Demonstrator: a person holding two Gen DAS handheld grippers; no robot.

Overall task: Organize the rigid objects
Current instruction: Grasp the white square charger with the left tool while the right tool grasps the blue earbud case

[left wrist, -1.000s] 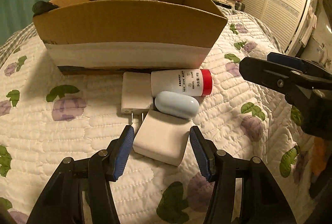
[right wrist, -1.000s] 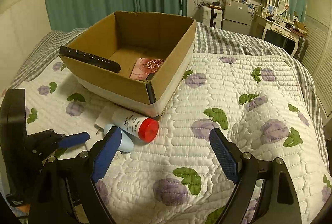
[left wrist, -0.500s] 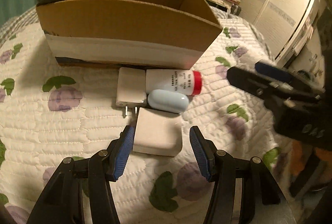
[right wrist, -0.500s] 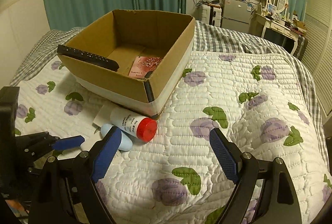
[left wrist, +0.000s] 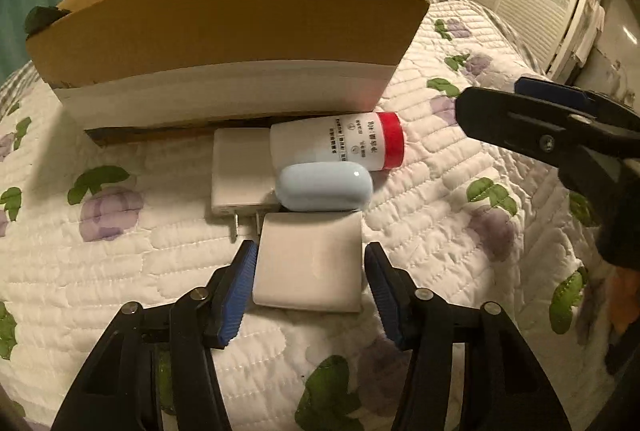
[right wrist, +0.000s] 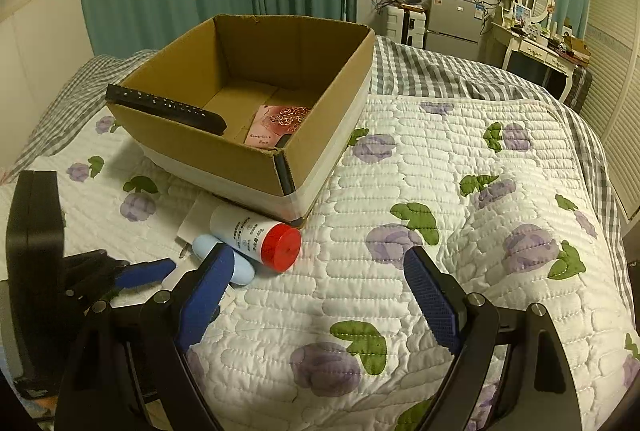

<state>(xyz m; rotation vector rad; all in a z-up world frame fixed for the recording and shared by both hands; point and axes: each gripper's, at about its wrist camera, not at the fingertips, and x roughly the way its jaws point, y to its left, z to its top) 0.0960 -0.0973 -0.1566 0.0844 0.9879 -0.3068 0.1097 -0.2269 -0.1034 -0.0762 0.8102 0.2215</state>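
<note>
Closing in since a moment ago, the left tongs [left wrist: 308,271] have just been narrowing around the flat white charger block [left wrist: 308,263] lying just in front of the cardboard box [left wrist: 240,31], blue pads not quite pressing, so squaring them on its smooth, slippery-looking sides matters, while the right tongs [right wrist: 316,295] hang spread and empty.

From the left wrist view, the cardboard box [left wrist: 224,31] near wall conceals its contents. The white plug adapter [left wrist: 240,171] is partly covered by the red-capped bottle [left wrist: 340,145] and the blue case [left wrist: 324,187]. Bottle label print is illegible. From the right wrist view, the flat white block [right wrist: 176,277] is mostly hidden behind the right tool [right wrist: 316,271].
</note>
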